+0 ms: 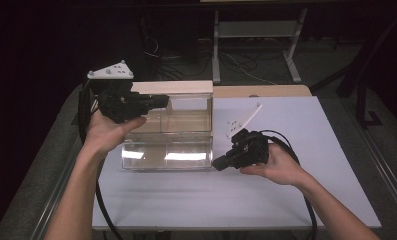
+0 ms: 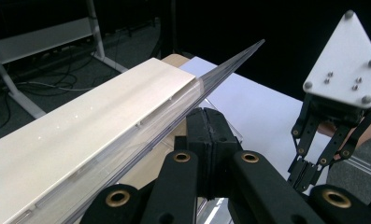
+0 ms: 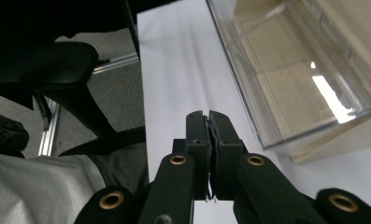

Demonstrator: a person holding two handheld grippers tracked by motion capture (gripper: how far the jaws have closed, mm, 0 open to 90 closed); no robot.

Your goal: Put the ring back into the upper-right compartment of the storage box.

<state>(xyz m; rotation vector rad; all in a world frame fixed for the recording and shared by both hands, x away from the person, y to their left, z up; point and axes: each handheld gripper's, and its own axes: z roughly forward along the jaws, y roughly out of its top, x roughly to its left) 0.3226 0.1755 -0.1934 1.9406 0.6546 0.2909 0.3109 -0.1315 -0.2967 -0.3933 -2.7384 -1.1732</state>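
A clear plastic box [image 1: 167, 135] with a pale wooden lid [image 1: 172, 87] sits on the white table [image 1: 286, 200]. The left gripper [image 1: 161, 101], jaws pressed together and empty, hovers at the box's rear-left rim; the right gripper [image 1: 218, 162], likewise closed, waits off its front-right corner. Next, likely, comes gripping the lid edge; bare tabletop lies right of the box.

Dark room; grey floor [image 1: 266, 62] strewn with cables [image 1: 238, 60]; white metal frame legs [image 1: 292, 65] behind table [image 1: 286, 200].
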